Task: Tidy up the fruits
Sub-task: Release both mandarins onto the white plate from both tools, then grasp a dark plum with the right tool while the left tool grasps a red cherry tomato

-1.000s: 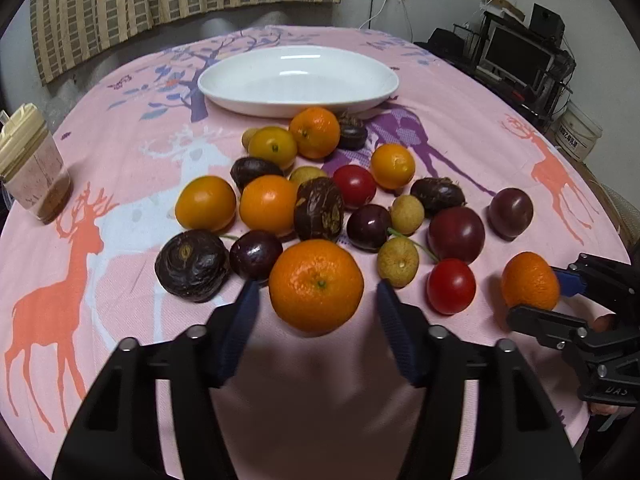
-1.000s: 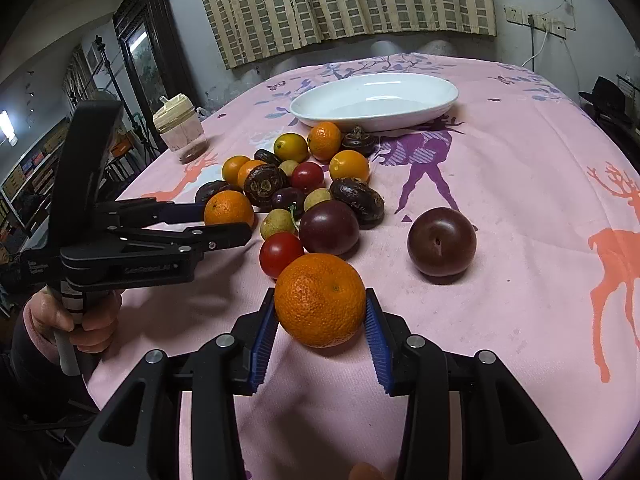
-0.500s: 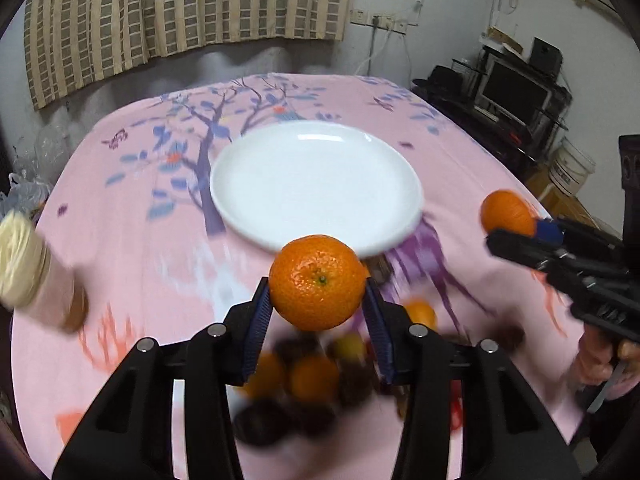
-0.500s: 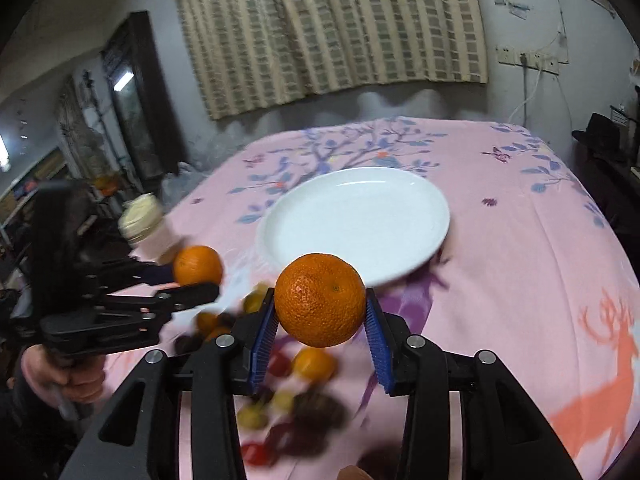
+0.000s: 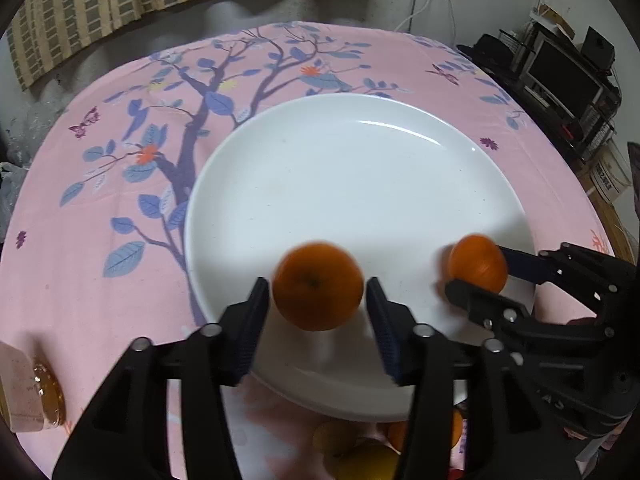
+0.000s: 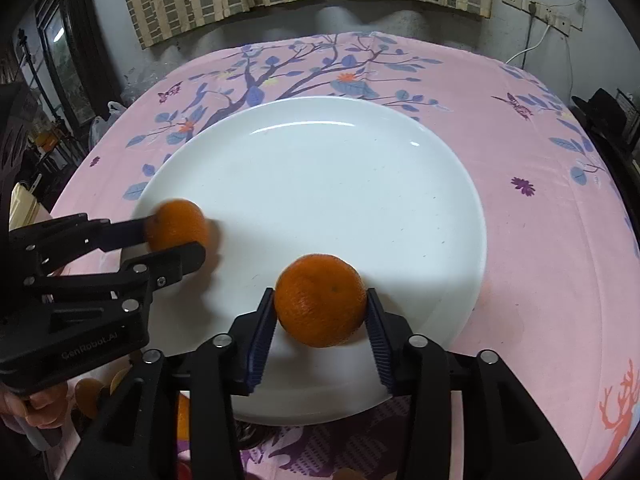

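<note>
Over the near rim of the white plate [image 5: 360,184] you now hold both grippers, where a second ago they sat at the fruit pile on the pink cloth [image 5: 100,280]; your left gripper [image 5: 316,312] has just been opening, a gap showing either side of its blurred orange [image 5: 318,286]; your right gripper [image 6: 320,320] has likewise been opening, its pads barely clear of a round, pebbled, bright orange tangerine [image 6: 320,306] above the plate.
</note>
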A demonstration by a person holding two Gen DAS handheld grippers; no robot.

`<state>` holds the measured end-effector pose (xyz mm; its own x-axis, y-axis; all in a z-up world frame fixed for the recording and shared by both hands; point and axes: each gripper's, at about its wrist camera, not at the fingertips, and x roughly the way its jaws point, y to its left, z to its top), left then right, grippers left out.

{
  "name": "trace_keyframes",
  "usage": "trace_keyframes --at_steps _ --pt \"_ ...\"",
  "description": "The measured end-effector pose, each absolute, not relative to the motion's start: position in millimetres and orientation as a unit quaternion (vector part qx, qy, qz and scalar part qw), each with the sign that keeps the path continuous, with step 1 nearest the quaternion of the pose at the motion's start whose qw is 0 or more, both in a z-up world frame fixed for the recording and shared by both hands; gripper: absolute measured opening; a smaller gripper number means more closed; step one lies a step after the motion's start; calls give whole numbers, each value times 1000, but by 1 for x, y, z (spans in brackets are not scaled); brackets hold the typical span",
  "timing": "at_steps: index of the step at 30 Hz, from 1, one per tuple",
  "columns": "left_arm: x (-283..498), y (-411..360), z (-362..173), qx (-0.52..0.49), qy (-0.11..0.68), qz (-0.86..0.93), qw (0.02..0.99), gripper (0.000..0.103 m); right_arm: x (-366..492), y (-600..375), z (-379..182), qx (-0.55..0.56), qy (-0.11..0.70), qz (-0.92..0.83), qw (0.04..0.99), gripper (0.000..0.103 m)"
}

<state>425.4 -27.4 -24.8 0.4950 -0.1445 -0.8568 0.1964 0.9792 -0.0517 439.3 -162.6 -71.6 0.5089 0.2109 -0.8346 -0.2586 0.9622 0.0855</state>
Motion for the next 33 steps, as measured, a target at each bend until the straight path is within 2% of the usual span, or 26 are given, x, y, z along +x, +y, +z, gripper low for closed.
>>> trace_keyframes --at_steps 1,2,4,6,9,16,24,26,27,28,30,31,33 --pt "420 -25 -19 27 484 -94 869 71 431 -165 -66 -21 466 138 874 61" --pt "413 -23 -11 29 471 -92 877 76 421 -168 -58 -20 454 140 880 63" --pt "385 -18 10 43 432 -82 897 93 391 -175 -38 -22 420 149 895 72" --pt "350 -11 27 49 399 -67 913 96 359 -185 -22 -27 392 154 907 77" --pt "295 -8 39 44 376 -87 921 98 308 -202 -14 -37 373 156 914 77" --pt "175 -37 9 31 357 -167 919 98 227 -230 -57 -69 424 158 889 77" --pt "147 -67 -22 33 384 -210 899 98 224 -228 -76 -85 442 154 880 76" --pt "148 -68 -22 27 387 -215 896 96 228 -226 -81 -83 451 151 876 68" --pt "149 -69 -23 27 387 -216 896 94 230 -226 -84 -79 457 154 873 57" --pt "149 -70 -23 27 389 -217 895 93 230 -226 -86 -77 460 157 871 40" --pt "151 -72 -25 27 393 -221 892 87 229 -227 -87 -74 458 159 872 40" --pt "152 -72 -25 26 396 -224 890 77 228 -229 -87 -70 457 160 872 40" --pt "156 -75 -29 25 409 -234 882 66 222 -234 -85 -55 450 158 877 40"
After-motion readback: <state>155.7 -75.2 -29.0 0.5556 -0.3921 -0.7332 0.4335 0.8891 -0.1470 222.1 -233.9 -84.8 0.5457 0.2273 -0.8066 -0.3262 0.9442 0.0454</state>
